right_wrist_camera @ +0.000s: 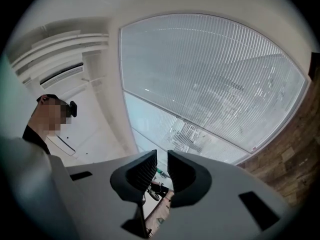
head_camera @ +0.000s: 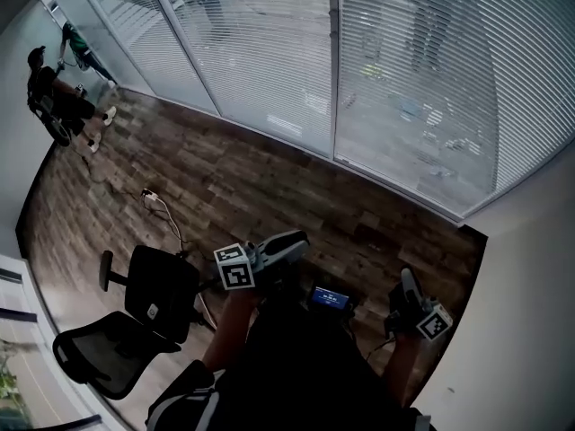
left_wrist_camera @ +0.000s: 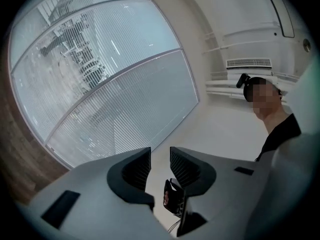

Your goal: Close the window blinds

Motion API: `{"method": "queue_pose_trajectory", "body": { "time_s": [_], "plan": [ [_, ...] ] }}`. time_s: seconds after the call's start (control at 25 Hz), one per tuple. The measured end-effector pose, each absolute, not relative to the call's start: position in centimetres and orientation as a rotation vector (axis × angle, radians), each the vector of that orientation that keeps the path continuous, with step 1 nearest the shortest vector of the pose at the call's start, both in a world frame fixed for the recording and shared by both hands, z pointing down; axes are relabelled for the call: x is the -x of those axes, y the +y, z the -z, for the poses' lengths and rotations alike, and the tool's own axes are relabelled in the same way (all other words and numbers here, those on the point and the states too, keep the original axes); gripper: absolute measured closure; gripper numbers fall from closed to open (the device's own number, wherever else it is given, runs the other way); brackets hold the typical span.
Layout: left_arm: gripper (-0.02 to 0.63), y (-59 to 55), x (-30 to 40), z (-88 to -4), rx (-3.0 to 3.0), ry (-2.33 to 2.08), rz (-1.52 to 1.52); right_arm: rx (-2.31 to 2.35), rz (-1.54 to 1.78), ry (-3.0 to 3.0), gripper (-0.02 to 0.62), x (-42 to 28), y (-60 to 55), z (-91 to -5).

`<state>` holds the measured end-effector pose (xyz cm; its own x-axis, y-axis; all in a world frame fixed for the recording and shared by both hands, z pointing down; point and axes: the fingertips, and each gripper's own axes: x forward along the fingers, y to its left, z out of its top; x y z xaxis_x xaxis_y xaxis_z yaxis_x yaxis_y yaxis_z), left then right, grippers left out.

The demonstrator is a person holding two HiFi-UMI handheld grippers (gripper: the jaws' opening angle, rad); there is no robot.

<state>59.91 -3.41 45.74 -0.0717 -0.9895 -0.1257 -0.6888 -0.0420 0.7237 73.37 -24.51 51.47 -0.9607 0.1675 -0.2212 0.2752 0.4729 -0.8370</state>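
Your left hand-held gripper and right hand-held gripper both have jaws slightly parted, nothing between them. Window blinds hang along the far edge of the wooden floor, well apart from both.

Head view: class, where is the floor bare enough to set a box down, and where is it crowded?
Bare: the wood floor between the window blinds and the office chair, right of the white cable. Crowded: lower left by the mesh chair; far left by the person.
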Motion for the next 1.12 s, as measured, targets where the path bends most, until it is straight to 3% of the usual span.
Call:
{"method": "queue_pose_trajectory", "body": {
  "time_s": [0.28,0.68,1.12],
  "plan": [
    [0.477,-2.2,-52.3,-47.3,-1.712,-1.812,1.031,-0.389,1.492,2.679,0.526,-66.1,-25.0,-51.2],
    [0.477,4.3,-37.1,-46.0,-1.658,-1.885,1.227,-0.490,1.409,2.731,0.526,-48.7,-21.0,-46.8],
    [0.477,13.9,-26.0,-46.5,-1.542,-1.992,1.339,-0.511,1.430,2.818,0.526,-35.6,-15.2,-48.6]
  ]
}}
